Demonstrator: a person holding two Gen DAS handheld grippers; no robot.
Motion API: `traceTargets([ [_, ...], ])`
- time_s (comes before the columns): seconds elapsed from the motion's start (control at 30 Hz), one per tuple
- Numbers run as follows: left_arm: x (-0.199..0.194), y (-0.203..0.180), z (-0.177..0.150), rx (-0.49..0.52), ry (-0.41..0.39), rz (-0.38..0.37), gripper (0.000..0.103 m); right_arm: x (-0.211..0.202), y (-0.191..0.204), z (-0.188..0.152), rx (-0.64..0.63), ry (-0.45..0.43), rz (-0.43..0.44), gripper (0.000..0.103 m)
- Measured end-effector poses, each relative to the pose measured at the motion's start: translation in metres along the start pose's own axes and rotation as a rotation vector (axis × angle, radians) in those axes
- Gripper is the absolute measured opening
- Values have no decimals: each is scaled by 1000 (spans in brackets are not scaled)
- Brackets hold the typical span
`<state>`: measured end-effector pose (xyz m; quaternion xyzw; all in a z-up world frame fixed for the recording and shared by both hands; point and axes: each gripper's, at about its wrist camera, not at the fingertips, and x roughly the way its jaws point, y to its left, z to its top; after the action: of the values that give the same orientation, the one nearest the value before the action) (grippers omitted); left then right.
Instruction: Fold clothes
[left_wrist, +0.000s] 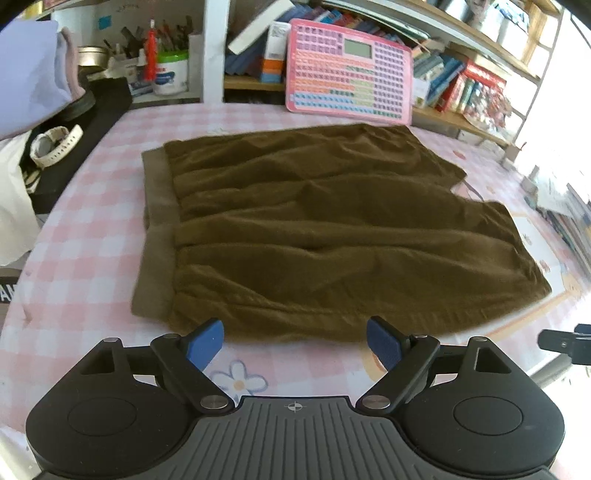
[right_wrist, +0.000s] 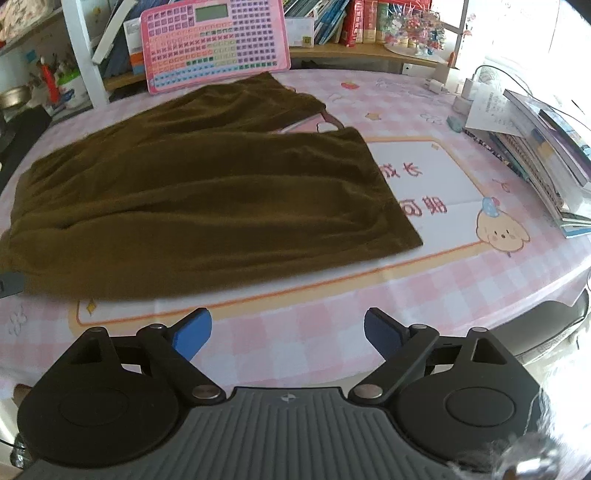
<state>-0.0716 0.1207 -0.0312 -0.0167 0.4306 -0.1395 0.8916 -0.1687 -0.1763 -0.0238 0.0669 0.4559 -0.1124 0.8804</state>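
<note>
A pair of olive-brown shorts (left_wrist: 314, 229) lies spread flat on the pink checked tablecloth (left_wrist: 92, 206), waistband to the left, leg openings to the right. My left gripper (left_wrist: 295, 343) is open and empty, just short of the near hem of the shorts. The shorts also show in the right wrist view (right_wrist: 207, 199), with both legs pointing right. My right gripper (right_wrist: 288, 334) is open and empty over the tablecloth, a short way in front of the near leg.
A pink keyboard toy (left_wrist: 351, 66) leans against bookshelves at the table's back. A stack of books (right_wrist: 543, 155) lies at the right edge. A white watch (left_wrist: 55, 144) lies on a black box at the left. A printed mat (right_wrist: 436, 184) lies under the shorts.
</note>
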Motion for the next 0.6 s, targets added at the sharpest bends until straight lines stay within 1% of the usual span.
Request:
traceTargets([
  [0.2, 0, 11, 12, -48, -28, 40, 87, -12, 0, 35, -70, -52, 62, 90],
  [0.3, 6, 14, 16, -71, -27, 65, 87, -19, 3, 58, -157, -91, 120, 90],
  [0.47, 16, 14, 29, -94, -21, 107, 87, -23, 9, 106, -379, -157, 229, 92],
  [0.6, 21, 13, 49, -99, -38, 165, 87, -13, 0, 159, -536, -194, 346, 93],
])
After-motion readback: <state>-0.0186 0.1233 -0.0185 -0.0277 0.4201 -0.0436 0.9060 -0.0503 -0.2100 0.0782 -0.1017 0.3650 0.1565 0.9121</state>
